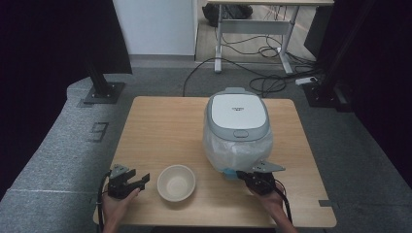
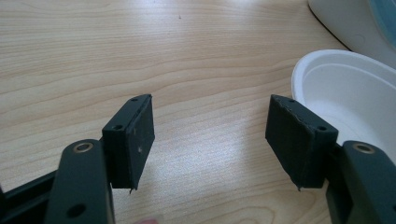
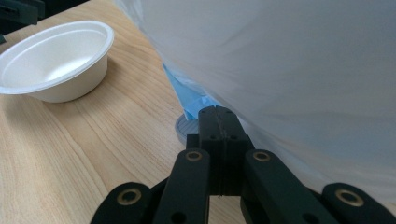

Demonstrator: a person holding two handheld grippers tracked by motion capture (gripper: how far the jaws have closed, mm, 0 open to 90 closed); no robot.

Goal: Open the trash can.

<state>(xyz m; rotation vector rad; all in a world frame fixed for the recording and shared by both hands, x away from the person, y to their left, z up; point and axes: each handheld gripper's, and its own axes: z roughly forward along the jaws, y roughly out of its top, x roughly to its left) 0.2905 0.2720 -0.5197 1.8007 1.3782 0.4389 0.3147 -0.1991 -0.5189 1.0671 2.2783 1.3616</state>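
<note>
A grey and white rice cooker (image 1: 237, 116) stands right of the table's middle, its lower body wrapped in clear plastic film (image 3: 289, 60). A blue piece of film (image 3: 184, 95) hangs at its front base. My right gripper (image 1: 242, 174) is shut, and in the right gripper view (image 3: 218, 114) its tips touch the lower corner of that blue film. I cannot tell whether they pinch it. An empty white bowl (image 1: 176, 182) sits near the front edge. Just left of the bowl (image 2: 345, 88), my left gripper (image 2: 210, 135) is wide open, low over bare wood.
The wooden table (image 1: 160, 126) is bare at its left and back. A small round foot (image 3: 184, 128) shows under the cooker. Beyond the table lie grey floor mats, cables and a desk frame (image 1: 252, 34).
</note>
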